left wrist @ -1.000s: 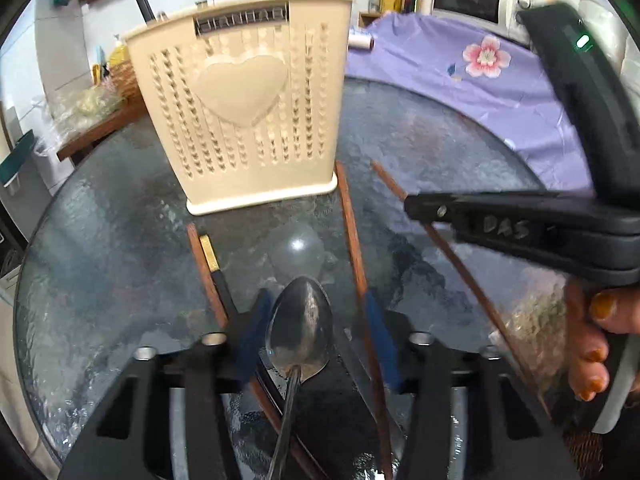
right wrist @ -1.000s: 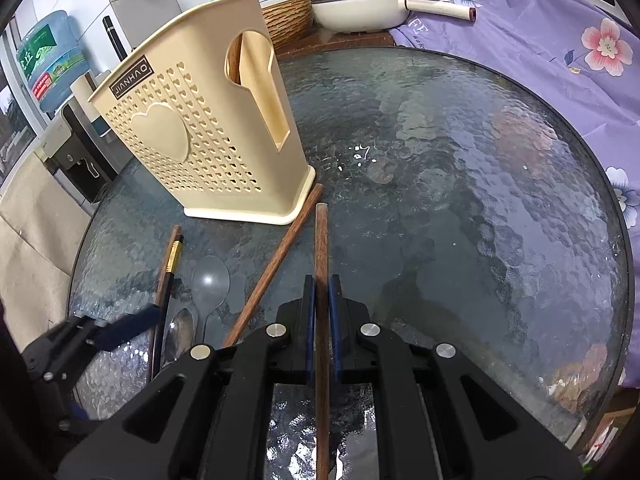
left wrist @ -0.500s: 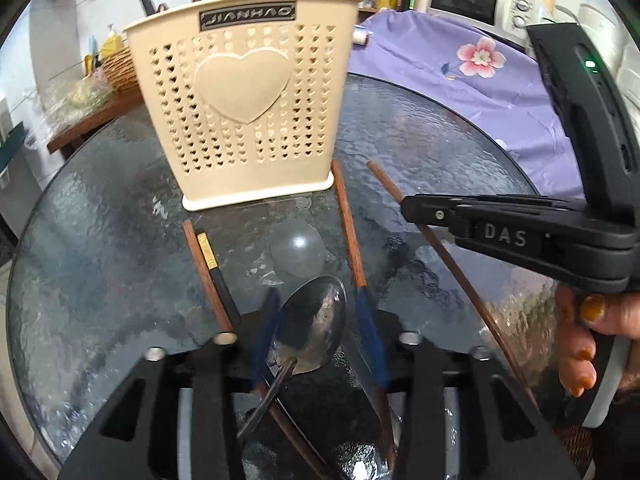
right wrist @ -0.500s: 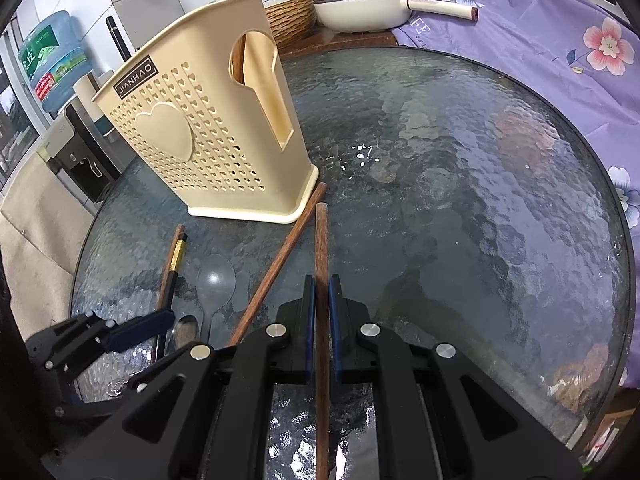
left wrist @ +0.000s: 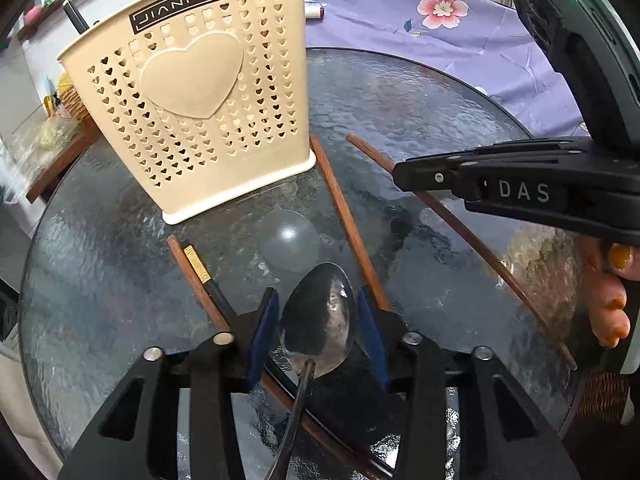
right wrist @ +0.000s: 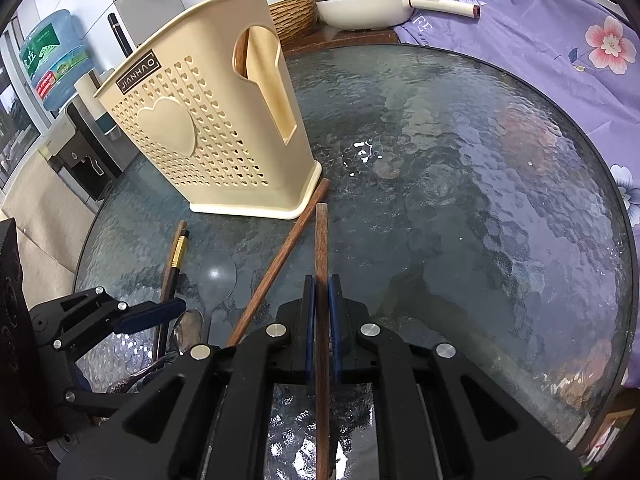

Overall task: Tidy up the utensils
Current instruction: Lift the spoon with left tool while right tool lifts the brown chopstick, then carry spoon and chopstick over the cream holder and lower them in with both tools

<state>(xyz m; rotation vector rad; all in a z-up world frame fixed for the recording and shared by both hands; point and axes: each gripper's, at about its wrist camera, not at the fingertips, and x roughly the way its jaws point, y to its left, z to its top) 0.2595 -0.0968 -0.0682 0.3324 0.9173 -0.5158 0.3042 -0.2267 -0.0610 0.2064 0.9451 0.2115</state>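
My left gripper (left wrist: 316, 312) is shut on a metal spoon (left wrist: 318, 328), bowl forward and tilted, lifted just above the glass table (left wrist: 420, 92). My right gripper (right wrist: 319, 312) is shut on a brown wooden chopstick (right wrist: 321, 248) that points at the cream perforated utensil holder (right wrist: 200, 132). The holder (left wrist: 200, 88) stands upright on the table and has two wooden chopsticks in it. A translucent plastic spoon (left wrist: 290, 242), a second brown chopstick (left wrist: 344, 216), and a brown and a black gold-banded chopstick (left wrist: 196, 268) lie loose in front of it.
A purple flowered cloth (right wrist: 560, 40) lies beyond the table's far right edge. A white pan (right wrist: 360, 4), a wicker basket (right wrist: 292, 16) and a water bottle (right wrist: 52, 56) stand behind the table. The right gripper's body (left wrist: 520, 192) reaches in from the right.
My left gripper has closed on the metal spoon and raised it, tilting it. The holder looks closer and more tilted in the left view. The right gripper has held still with its chopstick.
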